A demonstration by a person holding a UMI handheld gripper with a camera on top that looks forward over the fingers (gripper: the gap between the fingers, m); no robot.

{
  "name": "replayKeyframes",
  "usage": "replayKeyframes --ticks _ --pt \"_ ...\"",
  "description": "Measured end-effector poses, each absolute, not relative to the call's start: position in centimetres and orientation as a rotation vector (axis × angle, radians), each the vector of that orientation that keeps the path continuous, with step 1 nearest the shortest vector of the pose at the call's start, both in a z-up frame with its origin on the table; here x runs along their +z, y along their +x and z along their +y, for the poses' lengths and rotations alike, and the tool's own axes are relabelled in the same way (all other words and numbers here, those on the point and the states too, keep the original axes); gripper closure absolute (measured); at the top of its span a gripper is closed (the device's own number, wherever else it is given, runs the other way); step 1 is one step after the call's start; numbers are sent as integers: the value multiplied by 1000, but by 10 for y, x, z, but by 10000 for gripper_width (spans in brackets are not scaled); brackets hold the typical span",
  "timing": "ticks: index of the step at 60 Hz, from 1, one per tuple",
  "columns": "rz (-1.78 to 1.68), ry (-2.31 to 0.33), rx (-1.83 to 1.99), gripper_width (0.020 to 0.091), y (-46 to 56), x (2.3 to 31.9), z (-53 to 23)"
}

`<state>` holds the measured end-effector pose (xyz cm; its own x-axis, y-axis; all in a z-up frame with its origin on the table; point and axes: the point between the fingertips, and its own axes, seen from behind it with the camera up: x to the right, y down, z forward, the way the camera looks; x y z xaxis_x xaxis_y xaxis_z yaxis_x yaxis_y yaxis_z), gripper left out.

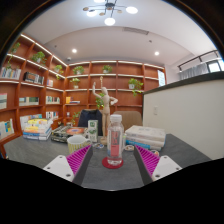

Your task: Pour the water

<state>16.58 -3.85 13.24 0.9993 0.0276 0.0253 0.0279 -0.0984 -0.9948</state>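
A stack of books (37,129) lies at the left on the dark table (25,147), with wooden shelves (40,75) lining the wall behind. Just right of the books stands a pale green cup (78,143), close beyond the left finger's pink pad (75,160). The gripper (111,163) has its jaws spread wide, pinching nothing. Ahead of them, on the midline between the fingers, a clear water bottle (115,140) stands upright on a red coaster (113,162), its long axis vertical and its white cap pointing straight up; there is a gap at either side. Behind the bottle a small figurine (101,102) stands among clutter. To the right, past the right finger, lies a folded pale stack (148,136), and a tall light counter wall (195,115) rises beyond.
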Motion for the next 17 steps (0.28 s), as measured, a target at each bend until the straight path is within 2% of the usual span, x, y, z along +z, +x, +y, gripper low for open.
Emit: replayKeyframes --ticks 17 --pt "-22 -1687 43 227 152 132 -28"
